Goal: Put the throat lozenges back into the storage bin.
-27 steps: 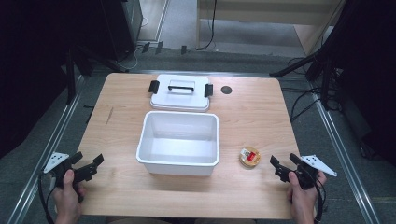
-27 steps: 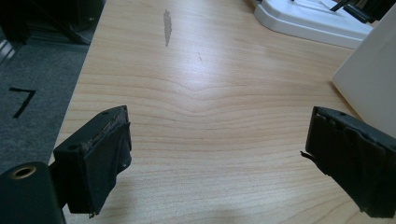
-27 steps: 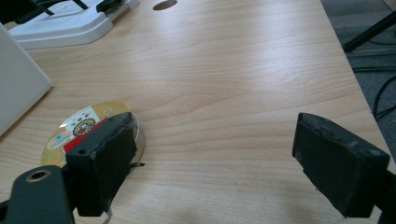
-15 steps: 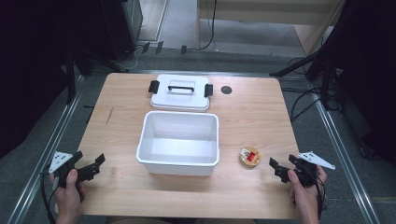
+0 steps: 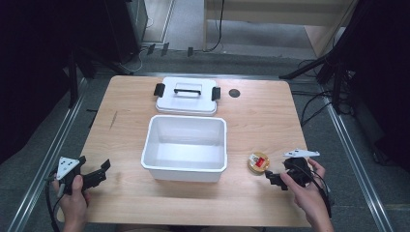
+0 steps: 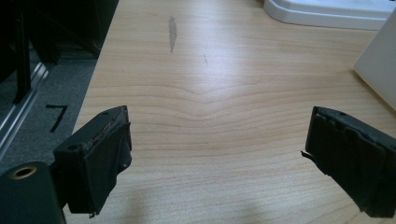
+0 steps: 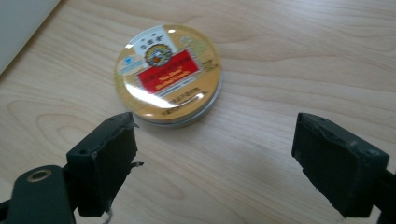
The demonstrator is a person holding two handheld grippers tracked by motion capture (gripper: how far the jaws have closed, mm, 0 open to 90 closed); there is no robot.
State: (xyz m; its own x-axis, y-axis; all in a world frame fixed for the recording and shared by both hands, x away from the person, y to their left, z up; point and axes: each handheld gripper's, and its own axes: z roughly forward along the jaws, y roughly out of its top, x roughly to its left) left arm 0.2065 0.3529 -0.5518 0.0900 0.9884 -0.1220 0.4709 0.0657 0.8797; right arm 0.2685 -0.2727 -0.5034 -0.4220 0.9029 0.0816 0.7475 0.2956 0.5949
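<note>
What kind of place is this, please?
Probably a lab or recording workspace, not a home: a bare wooden table stands on grey floor, loose cables trail around it, and metal rails run along its sides.

The table (image 5: 121, 140) is pale wood, smooth, with wavy grain lines and one dark scuff (image 6: 172, 32). The round tin (image 7: 169, 74) looks like metal, with a shiny gold top and a glossy red and white label that catches the light. The box (image 5: 185, 147) and its lid (image 5: 186, 95) look like smooth white plastic. The black pads (image 7: 109, 161) look matt and rough, frayed at the edges.
</note>
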